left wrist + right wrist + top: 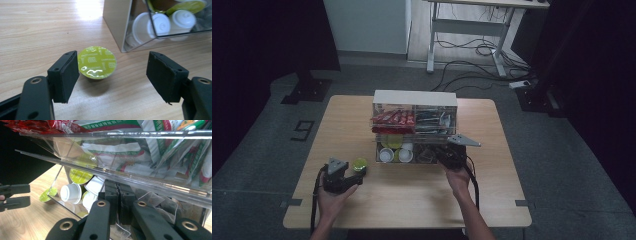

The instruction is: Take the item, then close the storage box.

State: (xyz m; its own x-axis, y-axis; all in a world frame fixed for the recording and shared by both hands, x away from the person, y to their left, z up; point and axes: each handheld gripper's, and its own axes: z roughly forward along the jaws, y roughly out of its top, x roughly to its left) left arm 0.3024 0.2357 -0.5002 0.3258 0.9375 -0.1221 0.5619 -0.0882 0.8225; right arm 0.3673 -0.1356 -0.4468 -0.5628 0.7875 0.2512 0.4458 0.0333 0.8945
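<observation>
The left gripper (111,75) is standing wide open around a green-lidded coffee capsule (97,62), which is sitting upright on the wooden table (37,30) just left of the clear organizer (414,125). In the left gripper view the capsule is lying close against the left jaw, with a broad gap to the right jaw, so it is off-centre in the opening. To grip it well, the person would probably be shifting the gripper until the capsule sits midway, lowering the pads to the cup's wall below the foil rim, and closing gently, since a thin cup is likely to dent or tip.

The right gripper (117,202) is resting at the near right of the organizer's lower compartment, its jaws pressed together with nothing visible between them. White capsules (71,192) are lying in the left lower compartment.
</observation>
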